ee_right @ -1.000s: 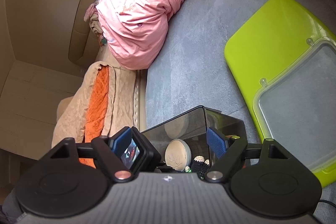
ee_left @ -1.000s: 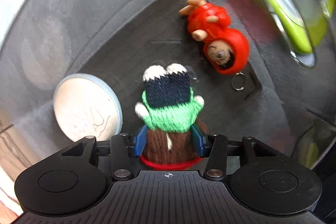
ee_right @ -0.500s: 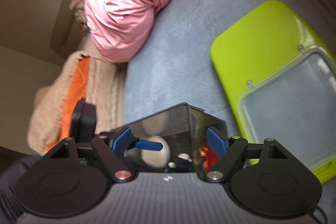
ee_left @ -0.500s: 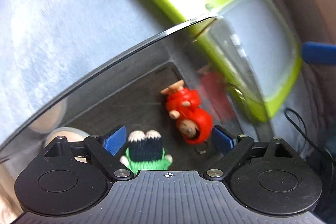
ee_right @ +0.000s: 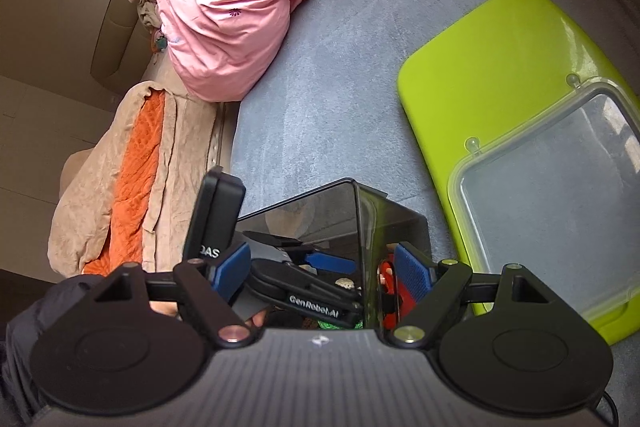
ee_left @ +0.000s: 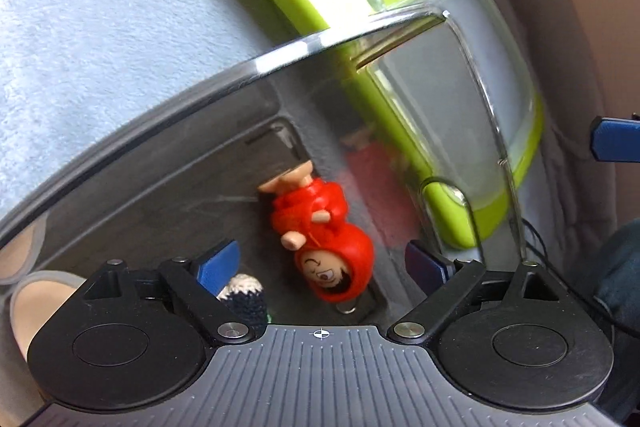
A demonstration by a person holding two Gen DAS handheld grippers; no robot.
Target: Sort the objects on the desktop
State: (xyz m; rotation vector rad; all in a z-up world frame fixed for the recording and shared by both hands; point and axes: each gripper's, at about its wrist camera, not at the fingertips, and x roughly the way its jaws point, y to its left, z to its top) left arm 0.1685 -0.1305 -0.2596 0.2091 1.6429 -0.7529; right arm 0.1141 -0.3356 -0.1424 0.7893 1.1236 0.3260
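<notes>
L tool (ee_left: pixel 320 259) wide, empty, inside smoked bin (ee_left: pixel 280 47) | red doll (ee_left: pixel 324 239) on bin floor between fingers, knit doll (ee_left: pixel 244 293) under L finger | R tool (ee_right: pixel 320 267) wide, empty | risk: finger snags knit doll or bin wall on exit.

Red-hooded doll (ee_left: pixel 320 227), lime-green lid (ee_right: pixel 500 75)

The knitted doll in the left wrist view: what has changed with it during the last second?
The left hand-held gripper let go of the knitted doll, opened and drew back up out of the dark box. The doll stays in the box beside the red figure, which did not move.
</notes>
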